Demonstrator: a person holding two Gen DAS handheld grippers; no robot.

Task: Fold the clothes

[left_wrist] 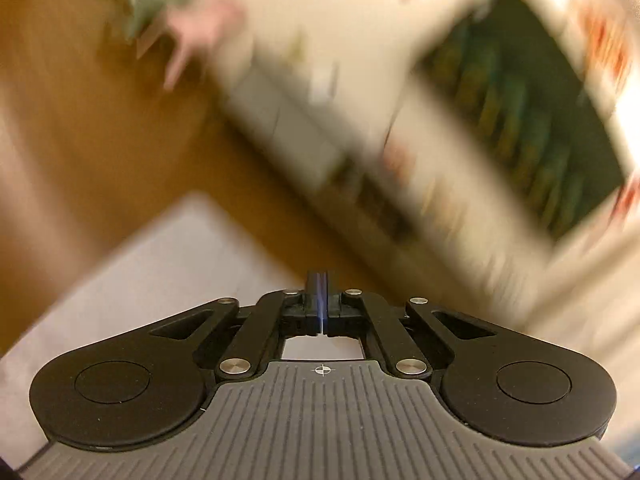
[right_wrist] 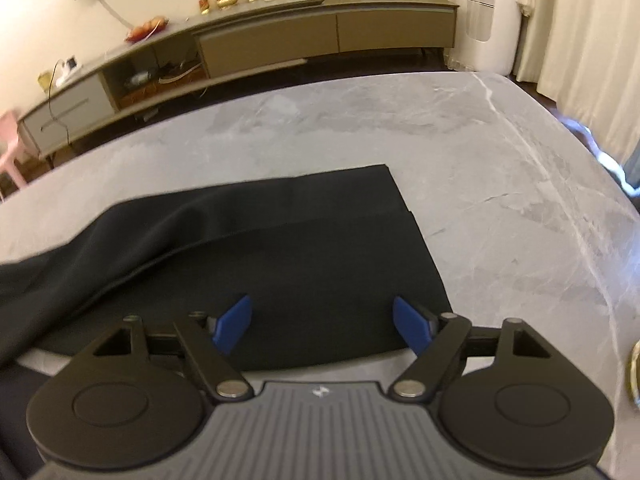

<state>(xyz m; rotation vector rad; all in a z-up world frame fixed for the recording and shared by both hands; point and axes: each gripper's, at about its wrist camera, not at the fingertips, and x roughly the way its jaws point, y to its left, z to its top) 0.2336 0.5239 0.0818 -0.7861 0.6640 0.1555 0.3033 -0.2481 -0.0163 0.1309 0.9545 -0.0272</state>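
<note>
A black garment [right_wrist: 256, 248] lies spread on the grey marble table [right_wrist: 460, 140] in the right wrist view, its squared end toward the far right and a fold ridge running across it. My right gripper [right_wrist: 322, 322] hovers over the garment's near edge with its blue fingers [right_wrist: 234, 324] wide apart and nothing between them. The left wrist view is heavily blurred. In it my left gripper [left_wrist: 321, 292] has its jaws pressed together with nothing visible between them, above a corner of the pale table [left_wrist: 160, 264]. No garment shows in that view.
A long low sideboard [right_wrist: 320, 36] with glasses, a tissue box and fruit stands beyond the table's far edge. A pink chair [right_wrist: 10, 148] is at the far left, curtains [right_wrist: 580, 20] at the right. A round gold-rimmed object [right_wrist: 634, 372] sits at the table's right edge. Wooden floor [left_wrist: 80, 120] surrounds the table.
</note>
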